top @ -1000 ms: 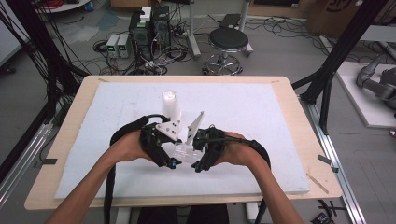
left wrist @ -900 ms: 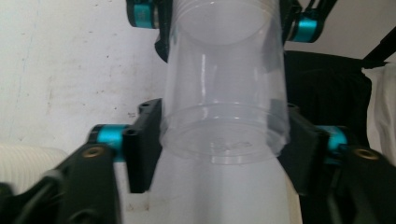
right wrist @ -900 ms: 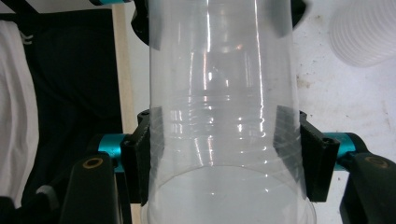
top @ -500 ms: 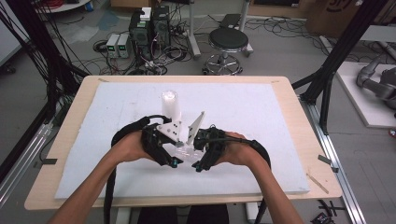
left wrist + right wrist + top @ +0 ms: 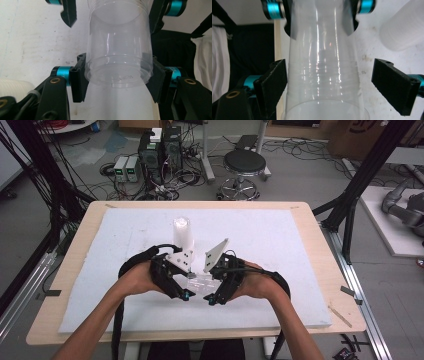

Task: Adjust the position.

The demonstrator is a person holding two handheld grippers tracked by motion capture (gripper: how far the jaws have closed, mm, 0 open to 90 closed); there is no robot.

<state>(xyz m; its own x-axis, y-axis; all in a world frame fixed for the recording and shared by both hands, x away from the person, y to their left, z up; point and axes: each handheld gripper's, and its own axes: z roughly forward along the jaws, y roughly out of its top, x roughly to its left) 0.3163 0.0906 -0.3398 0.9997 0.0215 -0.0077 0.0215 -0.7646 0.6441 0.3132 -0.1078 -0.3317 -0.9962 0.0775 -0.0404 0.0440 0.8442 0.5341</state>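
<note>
High view: clear plastic cups (image 5: 199, 281) nested together lie level just above the white-padded counter (image 5: 280, 245), left gripper (image 5: 186, 292) fingers clamped on one cup's base, right gripper (image 5: 210, 297) fingers just opened, not pressing; separation looks unfinished, white cup stack (image 5: 183, 233) waits behind.
</note>
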